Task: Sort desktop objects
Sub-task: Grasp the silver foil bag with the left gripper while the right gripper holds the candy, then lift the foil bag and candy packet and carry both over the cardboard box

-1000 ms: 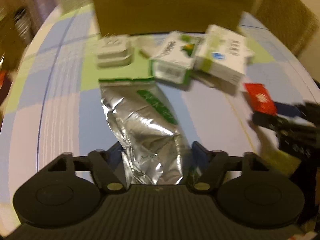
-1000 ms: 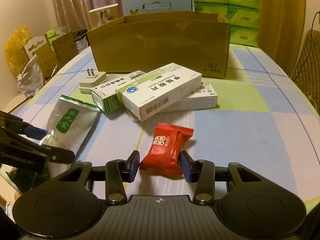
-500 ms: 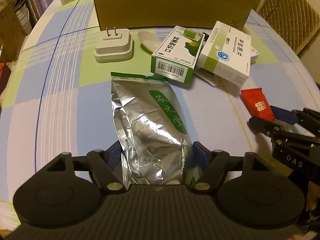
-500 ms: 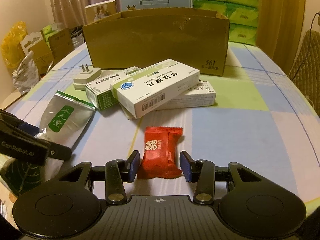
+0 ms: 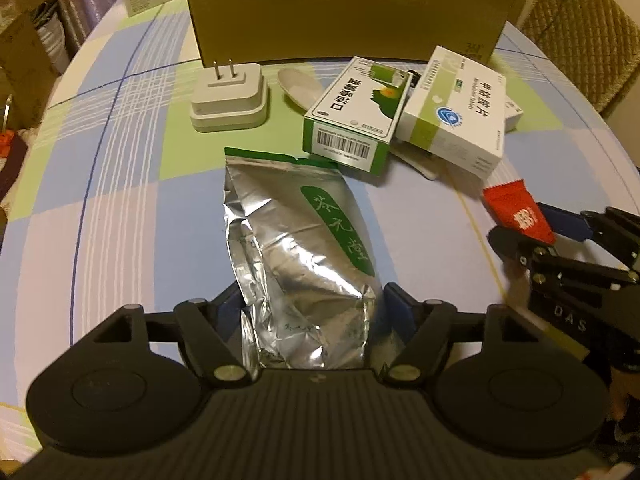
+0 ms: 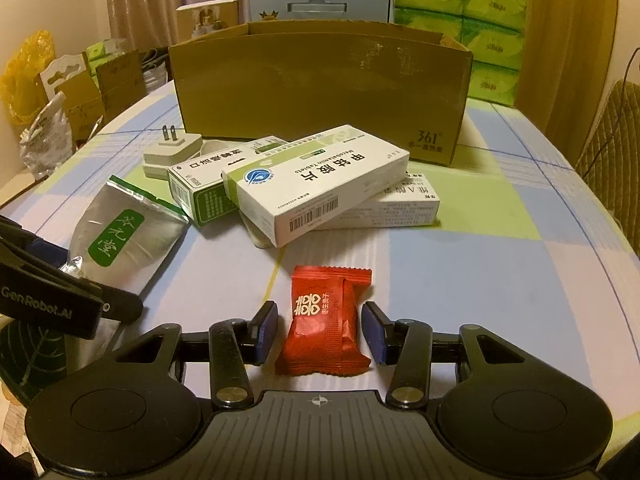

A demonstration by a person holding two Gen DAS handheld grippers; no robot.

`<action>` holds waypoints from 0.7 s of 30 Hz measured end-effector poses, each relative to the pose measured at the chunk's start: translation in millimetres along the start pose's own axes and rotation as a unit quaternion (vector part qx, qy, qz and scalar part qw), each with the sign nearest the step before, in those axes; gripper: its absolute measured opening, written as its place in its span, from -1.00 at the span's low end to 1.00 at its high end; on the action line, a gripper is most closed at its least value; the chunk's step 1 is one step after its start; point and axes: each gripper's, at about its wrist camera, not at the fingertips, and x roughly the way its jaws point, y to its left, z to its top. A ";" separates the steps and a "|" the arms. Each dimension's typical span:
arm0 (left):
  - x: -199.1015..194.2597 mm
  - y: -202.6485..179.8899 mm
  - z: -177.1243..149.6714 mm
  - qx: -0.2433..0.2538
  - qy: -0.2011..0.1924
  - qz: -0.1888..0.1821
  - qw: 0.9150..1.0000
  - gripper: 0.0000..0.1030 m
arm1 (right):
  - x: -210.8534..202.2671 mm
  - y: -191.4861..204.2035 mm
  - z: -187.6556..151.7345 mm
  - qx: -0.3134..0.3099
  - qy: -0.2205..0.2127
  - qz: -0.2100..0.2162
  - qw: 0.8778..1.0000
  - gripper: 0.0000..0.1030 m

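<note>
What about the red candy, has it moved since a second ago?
Yes. Judged against the white medicine box, the red candy's far end has swung left, from leaning right to nearly straight.

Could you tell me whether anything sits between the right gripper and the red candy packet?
Nothing visible does. The red candy packet lies on the tablecloth between the open fingers of the right gripper, with a gap at each pad.
</note>
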 end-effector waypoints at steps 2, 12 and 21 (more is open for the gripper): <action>0.6 -3.5 0.3 0.006 -0.001 0.010 1.000 0.35 | 0.2 0.2 -0.2 -0.003 -0.001 0.000 1.000 -0.15; -11.5 -3.4 -0.4 0.031 0.008 -0.009 0.999 -0.08 | -7.7 -5.5 0.2 0.014 -0.007 0.006 1.000 -0.42; -36.0 -1.4 0.5 0.037 -0.006 -0.010 0.999 -0.08 | -28.6 -9.1 2.9 0.020 -0.024 0.010 0.999 -0.42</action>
